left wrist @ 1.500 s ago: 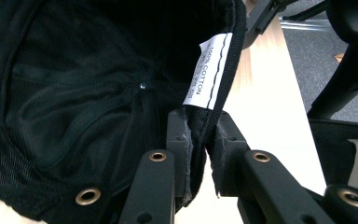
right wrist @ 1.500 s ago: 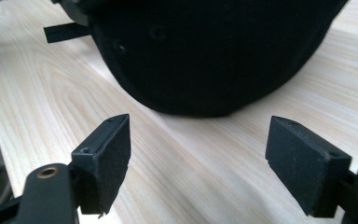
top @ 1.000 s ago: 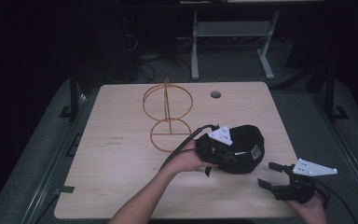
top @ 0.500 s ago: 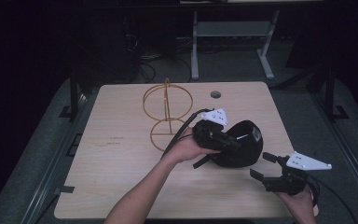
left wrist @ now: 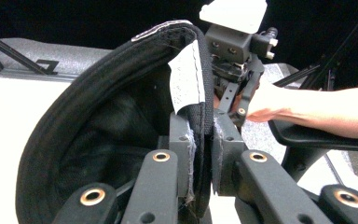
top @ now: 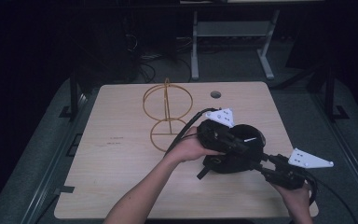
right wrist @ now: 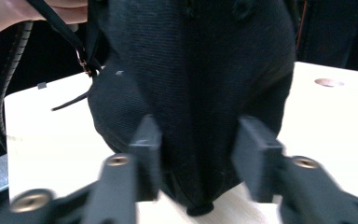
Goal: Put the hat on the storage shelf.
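A black cap (top: 237, 161) hangs just above the table, opening turned toward the left gripper's camera. My left gripper (top: 248, 148) is shut on its rim; in the left gripper view the jaws (left wrist: 204, 135) pinch the sweatband by a white label (left wrist: 186, 79). My right gripper (top: 262, 164) comes in from the lower right and is open. In the right gripper view its jaws (right wrist: 198, 154) straddle the cap's crown (right wrist: 191, 70), one on each side. A thin strap with a buckle (right wrist: 81, 58) dangles from the cap.
A gold wire stand (top: 168, 112) with two rings stands on the wooden table (top: 116, 163), left of the cap. A round cable hole (top: 216, 94) lies near the far edge. The left gripper's cable (top: 186, 128) loops past the stand's base.
The right gripper has moved left, up to the cap, and its jaws now sit around the crown. The left gripper has turned the cap while keeping hold of it.
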